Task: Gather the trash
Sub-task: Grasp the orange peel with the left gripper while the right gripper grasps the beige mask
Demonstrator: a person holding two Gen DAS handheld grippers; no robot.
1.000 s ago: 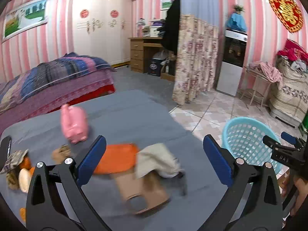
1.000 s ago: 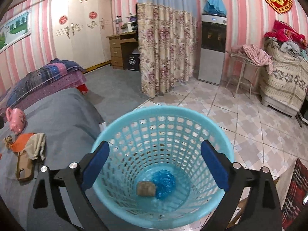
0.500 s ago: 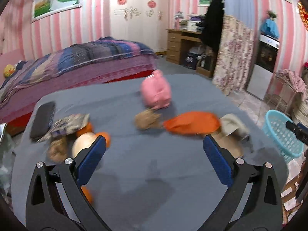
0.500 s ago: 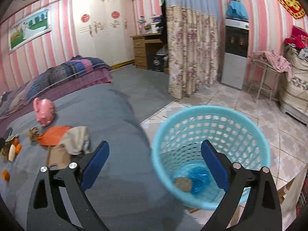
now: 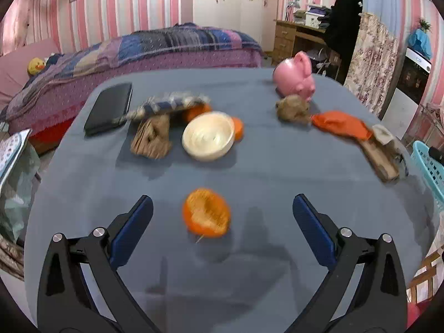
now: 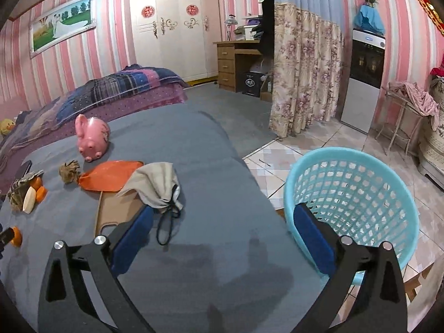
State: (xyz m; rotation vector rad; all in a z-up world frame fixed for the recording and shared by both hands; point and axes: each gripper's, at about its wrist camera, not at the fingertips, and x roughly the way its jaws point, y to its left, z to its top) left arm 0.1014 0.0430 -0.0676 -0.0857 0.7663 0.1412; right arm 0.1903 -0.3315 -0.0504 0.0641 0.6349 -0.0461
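While its jaws stood wide apart and empty, the left gripper (image 5: pixel 222 222) hung over the grey table (image 5: pixel 277 172), an orange peel (image 5: pixel 206 212) lying just ahead between its blue pads. Farther off at 12 o'clock sat a cream bowl (image 5: pixel 208 136); a pink pig (image 5: pixel 294 79) stood at 1 o'clock. The right gripper (image 6: pixel 222 230), likewise spread and empty, had the blue basket (image 6: pixel 355 194) at 2 o'clock

**Non-task items on grey table**

Pink piggy bank (image 5: pixel 295 79) stands at far edge. Black wallet (image 5: pixel 108 108) lies far left. Pale bowl (image 5: pixel 208 139) tilted near centre. Grey cloth pouch (image 6: pixel 155 184) overlaps tan phone case (image 6: pixel 116 212). Bed (image 6: pixel 119 88) stands beyond.
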